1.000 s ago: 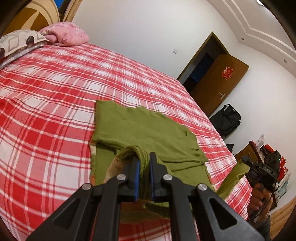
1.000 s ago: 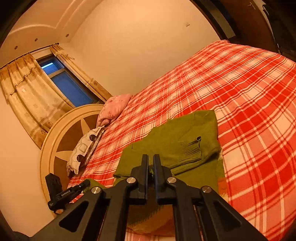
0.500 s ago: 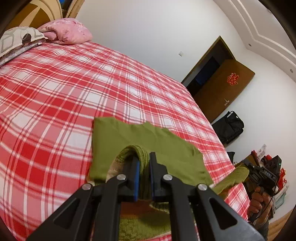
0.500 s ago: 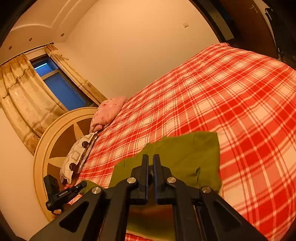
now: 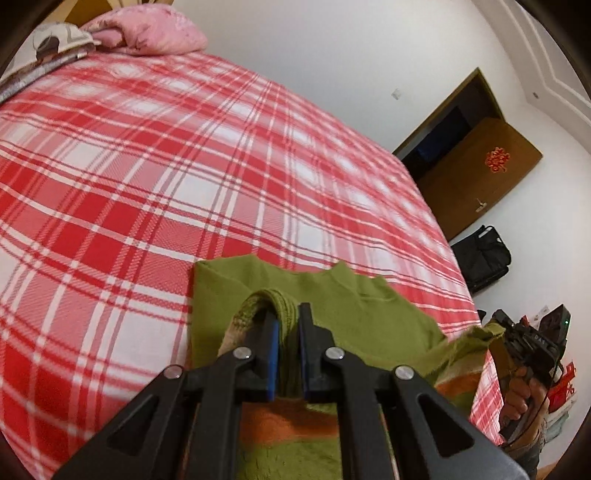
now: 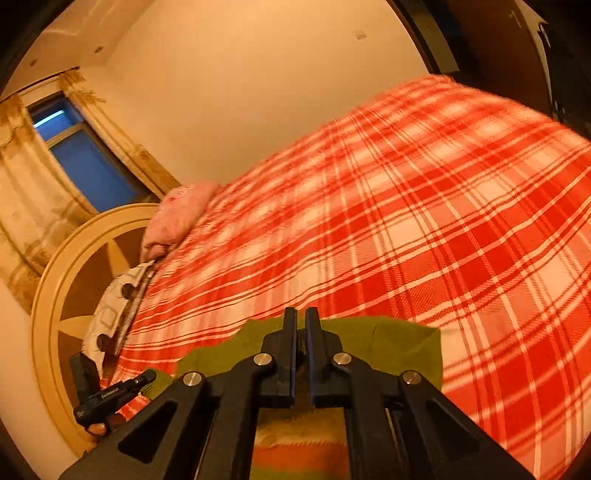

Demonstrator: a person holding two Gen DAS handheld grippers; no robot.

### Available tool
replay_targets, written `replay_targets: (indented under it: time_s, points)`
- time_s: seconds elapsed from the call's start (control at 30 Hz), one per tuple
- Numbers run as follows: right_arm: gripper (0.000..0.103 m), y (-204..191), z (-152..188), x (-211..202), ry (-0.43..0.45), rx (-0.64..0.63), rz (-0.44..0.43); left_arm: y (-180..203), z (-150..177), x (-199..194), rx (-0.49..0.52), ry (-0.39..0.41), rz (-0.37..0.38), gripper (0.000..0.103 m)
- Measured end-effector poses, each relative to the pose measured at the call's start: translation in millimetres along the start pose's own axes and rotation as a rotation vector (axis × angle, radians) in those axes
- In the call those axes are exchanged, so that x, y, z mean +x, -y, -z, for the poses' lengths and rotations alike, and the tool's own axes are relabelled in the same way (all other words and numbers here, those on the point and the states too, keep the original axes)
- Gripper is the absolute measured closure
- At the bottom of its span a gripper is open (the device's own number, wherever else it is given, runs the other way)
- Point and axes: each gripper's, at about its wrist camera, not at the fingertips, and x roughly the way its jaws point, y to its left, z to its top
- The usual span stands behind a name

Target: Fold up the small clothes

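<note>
The olive-green knitted sweater with orange stripes [image 5: 373, 317] lies partly on the red-and-white plaid bedspread [image 5: 155, 177], near edge lifted. Soft, light and floppy, it's best held at hem corners. The left gripper [image 5: 287, 325] and right gripper [image 6: 300, 325] each pinch a hem fold.

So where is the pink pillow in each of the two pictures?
Left wrist view: the pink pillow lies at the top left, at the head of the bed.
Right wrist view: it lies left of the middle, by the round headboard.
Shared landmark: the green sweater, clamped in both grippers.
</note>
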Motion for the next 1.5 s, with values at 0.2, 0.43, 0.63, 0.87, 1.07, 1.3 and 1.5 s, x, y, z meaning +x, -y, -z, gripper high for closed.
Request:
replay_targets:
  time_s: [0.2,0.43,0.63,0.87,1.07,1.3,1.5]
  points:
    - [0.099,33.5,-7.5,58.3,-0.041,0.010,0.094,-9.5,-2.9,31.7,-0.022,-0.030,-0.038,0.090]
    - [0.098,70.3,0.4,59.6,-0.026,0.065,0.160,-4.6,4.0,10.4,0.033,0.010,-0.081,0.050]
    - [0.098,51.1,29.1,52.4,-0.128,-0.054,0.173,-8.1,27.6,-20.0,0.092,0.067,-0.156,0.036]
    - [0.098,50.8,56.4,52.8,-0.208,-0.060,0.151,-6.3,68.3,-25.9,0.148,0.034,-0.206,0.036]
    - [0.103,42.4,63.3,56.0,-0.225,-0.114,0.210,-1.8,83.0,-17.8,0.186,0.007,-0.241,0.036]
    - [0.103,59.0,52.5,32.6,-0.171,-0.095,0.341,-4.6,92.9,-15.1,0.199,-0.023,-0.261,0.036]
    - [0.067,45.8,56.7,21.1,-0.156,-0.106,0.204,-2.9,84.0,-33.0,0.206,0.033,-0.278,0.036]
